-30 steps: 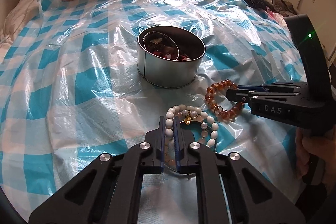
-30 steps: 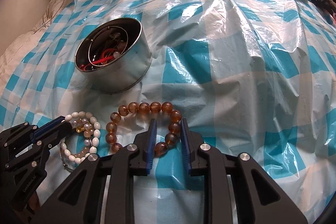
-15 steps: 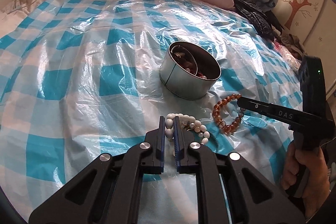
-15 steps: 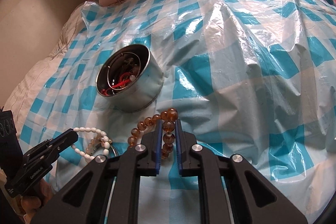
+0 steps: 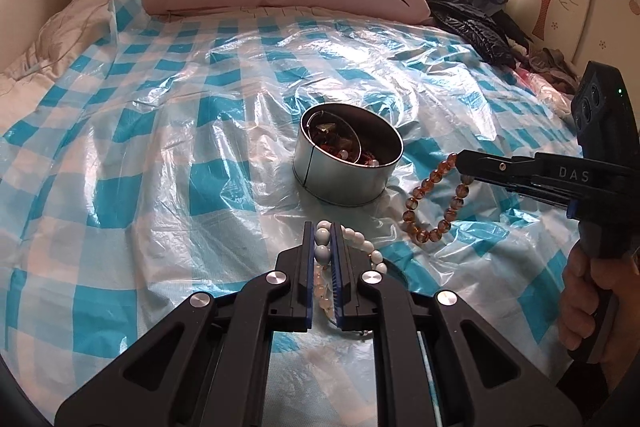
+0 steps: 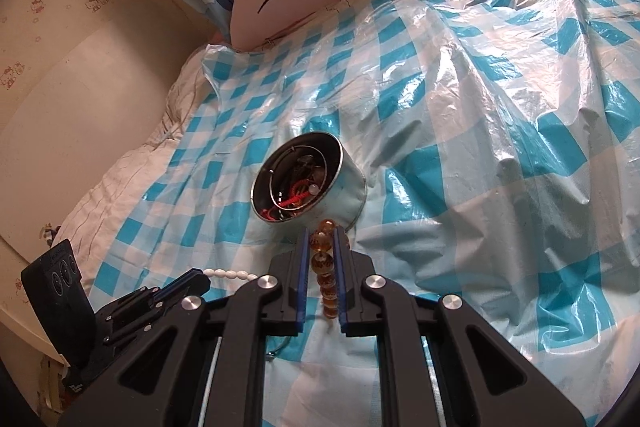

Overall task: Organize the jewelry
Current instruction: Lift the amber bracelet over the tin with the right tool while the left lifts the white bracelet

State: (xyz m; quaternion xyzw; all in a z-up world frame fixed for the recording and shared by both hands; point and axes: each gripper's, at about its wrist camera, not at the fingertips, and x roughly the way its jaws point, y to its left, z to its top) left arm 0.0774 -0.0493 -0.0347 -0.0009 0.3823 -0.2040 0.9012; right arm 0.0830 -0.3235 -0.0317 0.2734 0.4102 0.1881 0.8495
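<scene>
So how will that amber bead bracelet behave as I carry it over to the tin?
The amber bead bracelet likely hangs limp: its loop droops below the right gripper. Probably swings. The round, glossy beads may slip, so keep the jaws shut.

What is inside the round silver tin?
The tin already holds jewelry: a red cord, a pale bead, thin wire hoops and dark reddish beads. They lie piled together, so anything beneath them on the tin's bottom is hidden.
</scene>
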